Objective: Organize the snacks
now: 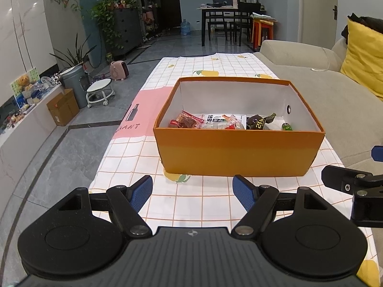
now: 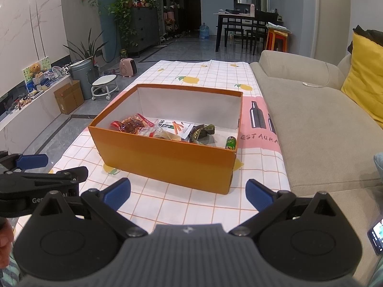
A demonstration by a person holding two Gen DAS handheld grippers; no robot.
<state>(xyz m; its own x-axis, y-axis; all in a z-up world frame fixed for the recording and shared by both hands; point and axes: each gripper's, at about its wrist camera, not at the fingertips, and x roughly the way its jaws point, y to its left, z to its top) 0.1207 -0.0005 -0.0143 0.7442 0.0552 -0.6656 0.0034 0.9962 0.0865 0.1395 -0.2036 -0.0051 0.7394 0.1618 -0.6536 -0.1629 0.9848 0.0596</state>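
An orange cardboard box (image 1: 239, 153) stands on the checked tablecloth; it also shows in the right wrist view (image 2: 165, 160). Inside lie several snack packets: a red meat snack (image 1: 186, 122), a white packet (image 1: 215, 120), a dark brown wrapper (image 1: 258, 122) and a small green one (image 1: 286, 126). The same snacks show in the right wrist view: the red one (image 2: 130, 125), the dark wrapper (image 2: 202, 131), the green one (image 2: 230, 142). My left gripper (image 1: 192, 191) is open and empty, in front of the box. My right gripper (image 2: 188, 192) is open and empty, also in front of the box.
A grey sofa (image 2: 323, 129) with a yellow cushion (image 2: 366, 83) runs along the table's right side. The floor drops off at the table's left edge (image 1: 112, 143). The right gripper shows at the right edge of the left wrist view (image 1: 354, 181). The left gripper shows at left in the right wrist view (image 2: 36, 172).
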